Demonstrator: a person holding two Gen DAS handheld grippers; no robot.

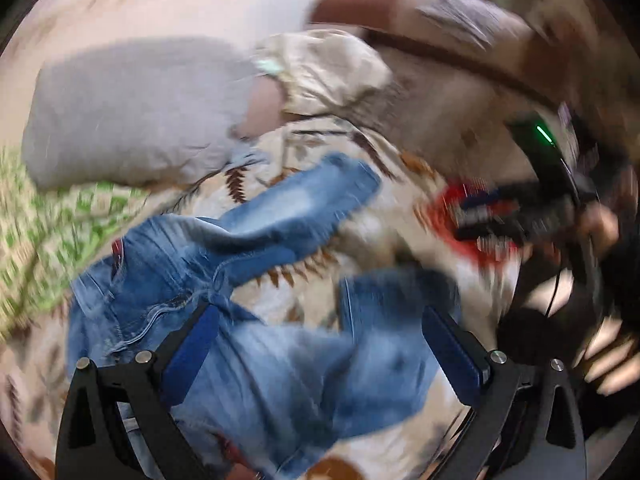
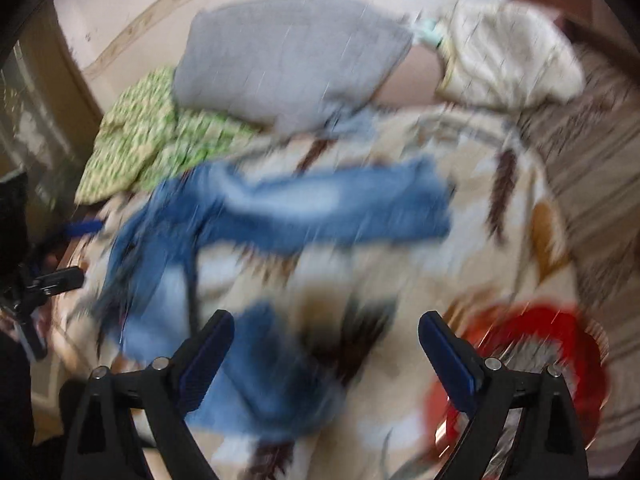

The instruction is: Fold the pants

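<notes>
Two pairs of fingers, both spread wide and holding nothing: my left gripper (image 1: pixel 320 344) hangs over the jeans (image 1: pixel 240 280) with denim showing in the gap between its blue pads but nothing pressing on it, and my right gripper (image 2: pixel 326 348) hangs over the patterned blanket (image 2: pixel 400 240) with one leg end under its left finger. I judge the denim to be fairly heavy for cloth, limp yet thick enough to hold a crease, and rough enough not to slip out of a pinch. Stacked seams at the waistband and the hems look like the best places to take hold, since a single layer in the middle would only drag and bunch. The jeans lie on the blanket spread over the bed, unfolded, the waist and fly toward the left of both views and the two legs splayed apart, one running up and to the right, the other toward my fingers. They are mid-blue with faded pale patches along the legs, rumpled at the crotch; blur hides finer detail. A grey pillow (image 2: pixel 288 56) and a green patterned cloth (image 2: pixel 148 136) lie beyond them.
</notes>
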